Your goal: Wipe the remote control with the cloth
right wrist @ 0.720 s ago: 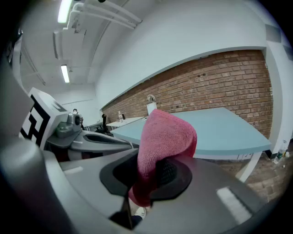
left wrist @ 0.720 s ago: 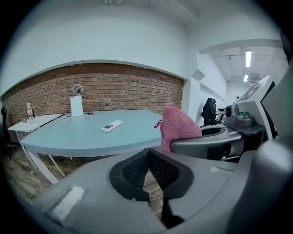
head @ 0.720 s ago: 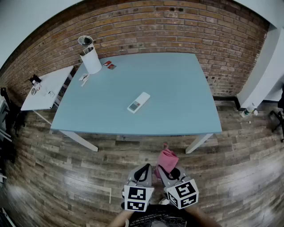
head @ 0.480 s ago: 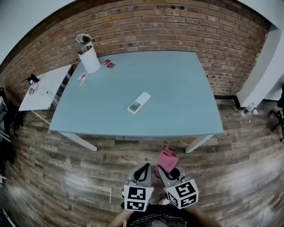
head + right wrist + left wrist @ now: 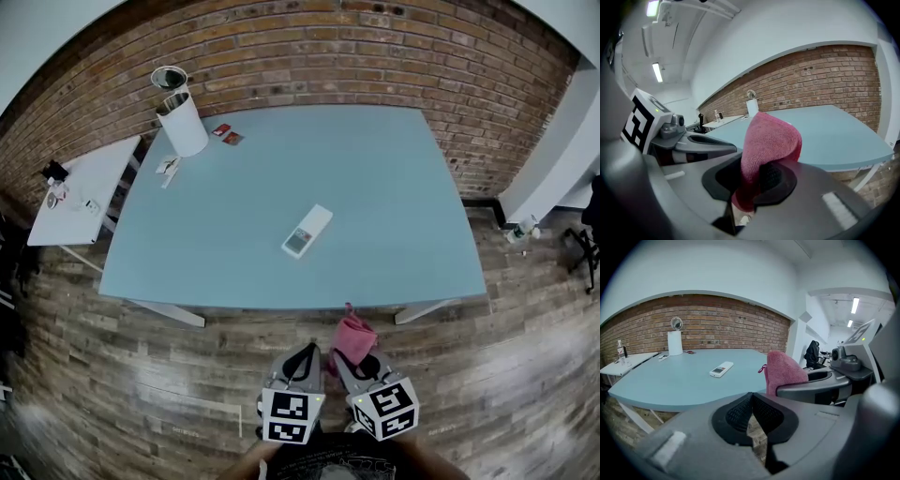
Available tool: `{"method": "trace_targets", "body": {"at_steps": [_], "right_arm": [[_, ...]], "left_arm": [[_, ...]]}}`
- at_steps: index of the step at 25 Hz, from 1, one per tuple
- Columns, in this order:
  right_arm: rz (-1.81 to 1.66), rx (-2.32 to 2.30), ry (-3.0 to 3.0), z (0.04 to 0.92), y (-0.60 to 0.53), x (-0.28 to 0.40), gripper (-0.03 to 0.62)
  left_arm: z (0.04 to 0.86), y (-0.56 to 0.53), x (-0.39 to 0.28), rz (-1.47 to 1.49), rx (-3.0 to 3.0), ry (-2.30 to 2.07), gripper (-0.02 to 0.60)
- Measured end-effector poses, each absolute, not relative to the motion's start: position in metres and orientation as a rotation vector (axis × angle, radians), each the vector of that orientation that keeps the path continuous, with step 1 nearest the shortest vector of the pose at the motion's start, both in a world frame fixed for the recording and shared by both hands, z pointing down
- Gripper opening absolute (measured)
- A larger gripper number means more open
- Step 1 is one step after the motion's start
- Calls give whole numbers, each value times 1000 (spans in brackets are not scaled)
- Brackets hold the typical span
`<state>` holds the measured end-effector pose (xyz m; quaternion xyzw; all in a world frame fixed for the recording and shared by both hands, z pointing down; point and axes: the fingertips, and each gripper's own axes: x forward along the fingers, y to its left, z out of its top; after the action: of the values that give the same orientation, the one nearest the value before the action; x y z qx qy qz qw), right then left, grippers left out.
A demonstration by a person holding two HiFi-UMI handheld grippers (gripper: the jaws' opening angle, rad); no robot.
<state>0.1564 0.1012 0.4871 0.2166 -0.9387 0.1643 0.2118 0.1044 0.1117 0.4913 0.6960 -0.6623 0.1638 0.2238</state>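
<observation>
Moved: table [image 5: 394, 187] and remote control [image 5: 307, 231] now loom nearer in the head view.
Right gripper [image 5: 757, 183]: jaws clamped on soft pink cloth [image 5: 771, 136].
Left gripper [image 5: 751, 408]: jaws pressed together, empty.
Remote control: mid-table, toward near edge; likely light, rigid; steady its long sides.

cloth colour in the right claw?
Pink cloth, clearest in the right gripper view.

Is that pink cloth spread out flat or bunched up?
Bunched up: the cloth stands in a folded hump, pinched in the right claw.
</observation>
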Motion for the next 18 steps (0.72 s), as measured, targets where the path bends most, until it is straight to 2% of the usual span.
{"method": "trace_targets", "body": {"at_steps": [18], "right_arm": [[387, 794, -2547, 468, 60, 52, 66]], "left_arm": [[485, 62, 5, 425, 2080, -1679, 2]]}}
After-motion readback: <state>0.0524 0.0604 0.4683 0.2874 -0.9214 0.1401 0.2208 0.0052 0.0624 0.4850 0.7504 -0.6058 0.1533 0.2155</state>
